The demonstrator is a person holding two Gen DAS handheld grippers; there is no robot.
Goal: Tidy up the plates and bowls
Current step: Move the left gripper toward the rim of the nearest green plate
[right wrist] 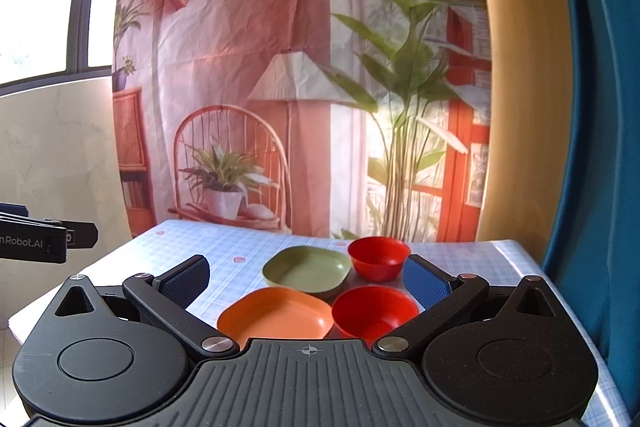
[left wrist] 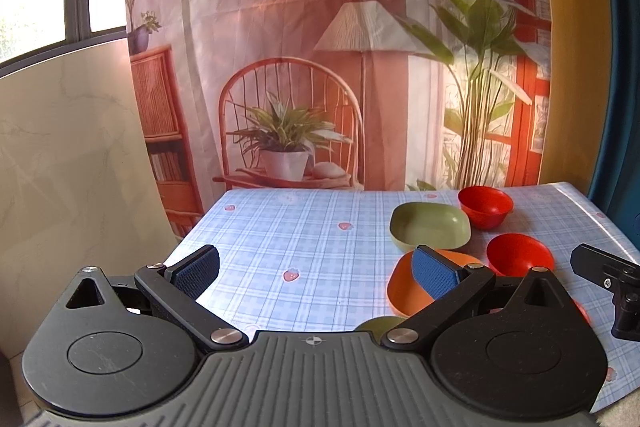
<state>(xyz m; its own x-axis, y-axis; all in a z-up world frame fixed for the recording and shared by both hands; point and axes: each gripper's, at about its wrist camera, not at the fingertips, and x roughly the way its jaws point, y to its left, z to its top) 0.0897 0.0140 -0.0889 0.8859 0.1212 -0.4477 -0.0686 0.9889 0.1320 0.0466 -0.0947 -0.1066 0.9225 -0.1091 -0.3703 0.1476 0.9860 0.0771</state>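
Note:
A green square plate (left wrist: 430,225) (right wrist: 307,269), an orange square plate (left wrist: 404,287) (right wrist: 276,315) and two red bowls, one far (left wrist: 485,206) (right wrist: 378,257) and one near (left wrist: 520,254) (right wrist: 374,311), sit on the checked tablecloth. My left gripper (left wrist: 316,269) is open and empty above the table's left part, with the dishes to its right. My right gripper (right wrist: 306,281) is open and empty above the dishes. A further green rim (left wrist: 378,325) peeks out at the left gripper's base.
The table (left wrist: 304,239) has a blue checked cloth with strawberries. A printed backdrop (left wrist: 320,47) hangs behind it. A marble wall (left wrist: 72,155) stands to the left and a blue curtain (right wrist: 600,107) to the right. The right gripper's body shows in the left wrist view (left wrist: 608,279).

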